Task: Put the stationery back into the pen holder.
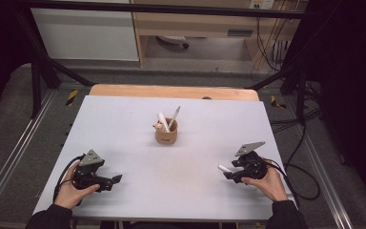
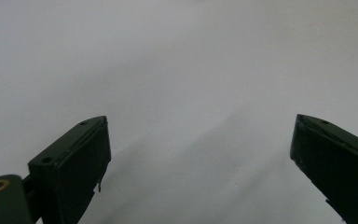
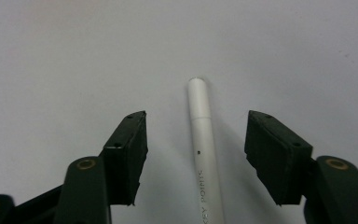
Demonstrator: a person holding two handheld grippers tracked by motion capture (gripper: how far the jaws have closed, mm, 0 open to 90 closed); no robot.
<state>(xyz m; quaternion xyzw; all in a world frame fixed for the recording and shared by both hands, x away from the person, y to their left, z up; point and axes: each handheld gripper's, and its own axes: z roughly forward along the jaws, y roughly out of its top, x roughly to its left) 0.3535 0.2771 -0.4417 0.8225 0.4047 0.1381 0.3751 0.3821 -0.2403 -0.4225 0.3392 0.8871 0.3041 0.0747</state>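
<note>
A white pen (image 3: 204, 140) lies flat on the pale table (image 1: 138, 109) at the near right. My right gripper (image 3: 196, 117) straddles it, one black jaw on each side, with a gap between each pad and the barrel. From above, the pen's tip (image 1: 224, 168) pokes out to the left of the right gripper (image 1: 227, 173). A brown cup (image 1: 166, 134) stands mid-table with a white pen (image 1: 163, 121) and a grey one (image 1: 174, 116) leaning in it. At the near left my left gripper (image 1: 116, 180) rests low on the table, its jaws wide apart (image 2: 200, 120) with only bare tabletop between them.
A wooden strip (image 1: 171, 91) runs along the table's far edge. Black frame legs (image 1: 38, 71) and cables (image 1: 305, 157) stand beside the table on both sides. A person's hands (image 1: 269, 183) hold both grippers near the front edge.
</note>
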